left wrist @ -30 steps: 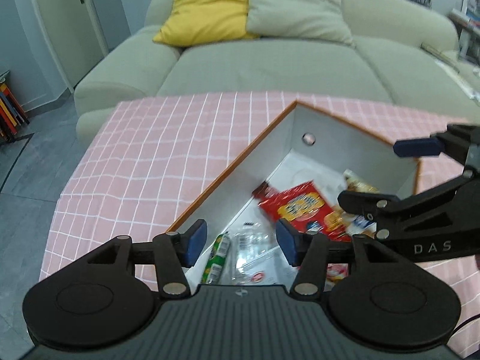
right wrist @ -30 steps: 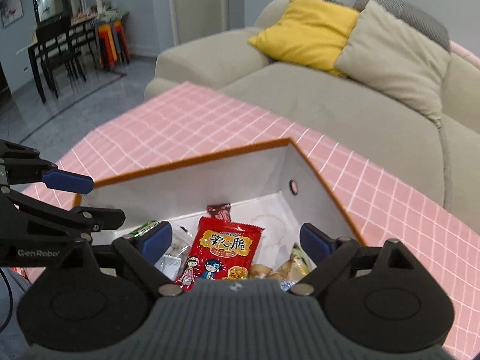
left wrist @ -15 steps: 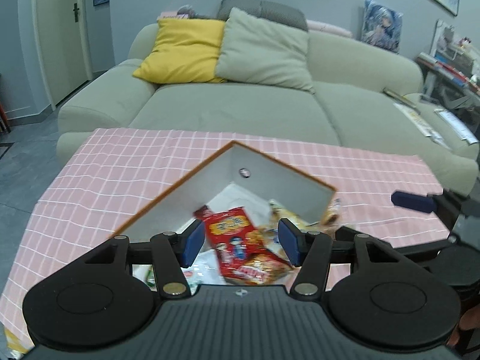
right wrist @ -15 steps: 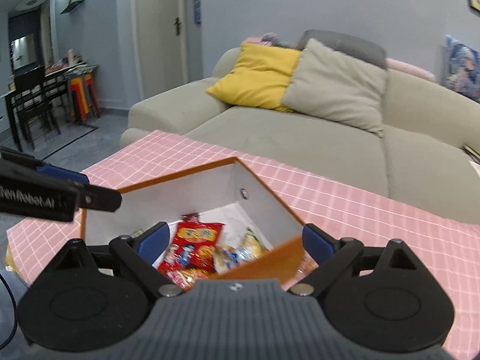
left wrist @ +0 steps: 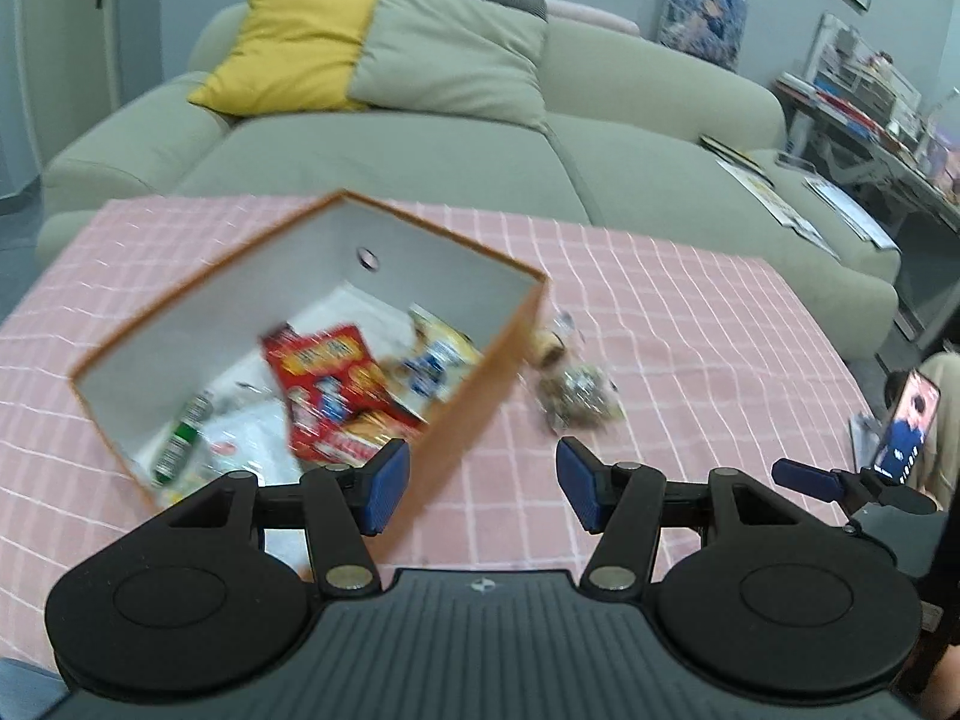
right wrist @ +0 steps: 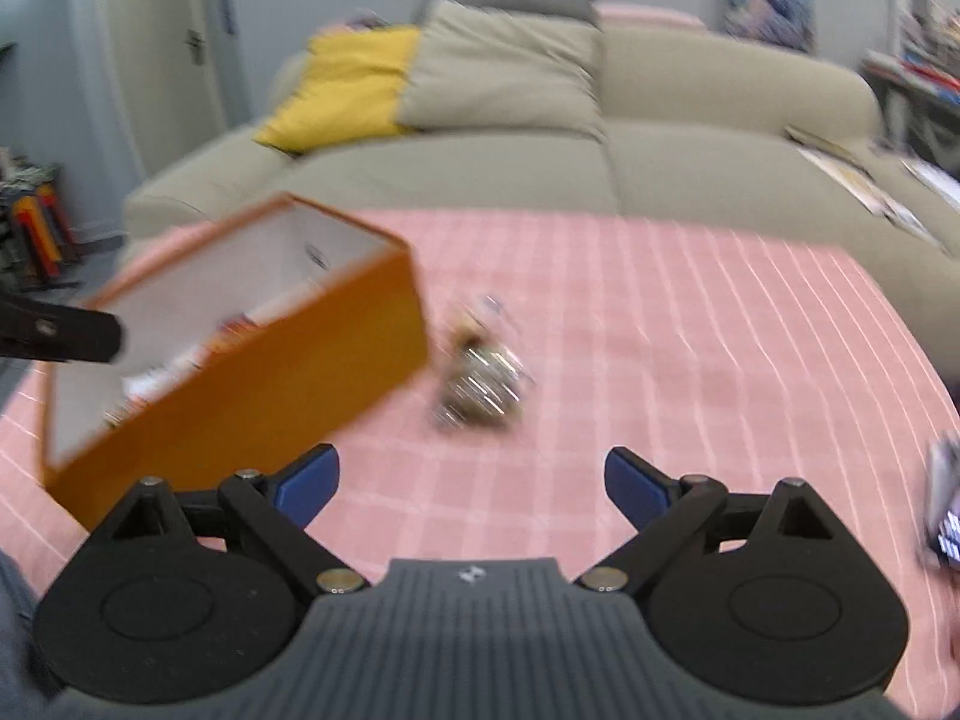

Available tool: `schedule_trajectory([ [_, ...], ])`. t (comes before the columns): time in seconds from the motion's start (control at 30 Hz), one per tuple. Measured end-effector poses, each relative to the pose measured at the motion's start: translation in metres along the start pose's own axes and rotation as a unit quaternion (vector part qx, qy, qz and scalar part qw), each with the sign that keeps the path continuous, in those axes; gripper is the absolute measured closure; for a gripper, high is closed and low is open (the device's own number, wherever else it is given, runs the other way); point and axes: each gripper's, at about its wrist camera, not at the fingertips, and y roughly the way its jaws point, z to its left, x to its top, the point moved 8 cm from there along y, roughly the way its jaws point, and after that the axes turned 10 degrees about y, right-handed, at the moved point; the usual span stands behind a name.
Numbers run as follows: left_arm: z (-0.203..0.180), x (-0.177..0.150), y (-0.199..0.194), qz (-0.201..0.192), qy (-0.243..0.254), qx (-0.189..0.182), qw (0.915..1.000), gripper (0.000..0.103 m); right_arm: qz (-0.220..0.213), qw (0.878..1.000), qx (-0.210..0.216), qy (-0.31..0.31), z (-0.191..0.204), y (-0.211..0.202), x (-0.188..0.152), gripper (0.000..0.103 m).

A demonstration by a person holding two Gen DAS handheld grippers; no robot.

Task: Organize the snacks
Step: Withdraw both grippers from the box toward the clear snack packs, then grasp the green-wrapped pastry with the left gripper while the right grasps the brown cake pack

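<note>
An orange box [left wrist: 468,414] with white inner walls stands on the pink checked tablecloth [left wrist: 690,324]. It holds a red snack bag [left wrist: 330,378], a green tube [left wrist: 174,444] and several other packets. A clear snack packet [left wrist: 573,396] lies on the cloth just right of the box; it also shows, blurred, in the right wrist view [right wrist: 480,378]. My left gripper [left wrist: 483,483] is open and empty, over the box's near right corner. My right gripper [right wrist: 471,480] is open and empty, above the cloth in front of that packet, with the box [right wrist: 258,372] to its left.
A beige sofa [left wrist: 480,150] with a yellow cushion [left wrist: 288,54] and a grey cushion stands behind the table. A dark packet [right wrist: 945,504] lies at the cloth's right edge. A phone screen [left wrist: 906,420] glows at the far right. A cluttered desk stands at back right.
Both grippers have pulled back and swung right, away from over the box. The packet on the cloth right of the box has come into view. Both stay open.
</note>
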Motion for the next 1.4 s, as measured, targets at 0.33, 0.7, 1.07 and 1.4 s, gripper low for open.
schedule_trajectory([
  [0.33,-0.044,-0.015,0.057,0.013,0.004,-0.036,0.9993,0.037,-0.015,0.997,-0.008,-0.079,-0.025,0.032,-0.008,0.016],
  [0.7,-0.06,0.002,0.115,0.025,-0.005,-0.036,0.999,0.032,0.001,0.996,-0.035,-0.083,-0.05,0.077,0.0,0.028],
  [1.07,-0.068,0.018,0.161,0.035,-0.024,-0.015,0.999,0.023,-0.006,0.999,-0.034,-0.036,-0.072,0.106,0.014,0.027],
  [1.4,-0.068,0.024,0.194,0.056,-0.046,0.007,0.9974,0.019,-0.007,1.0,-0.019,-0.015,-0.077,0.113,0.021,0.024],
])
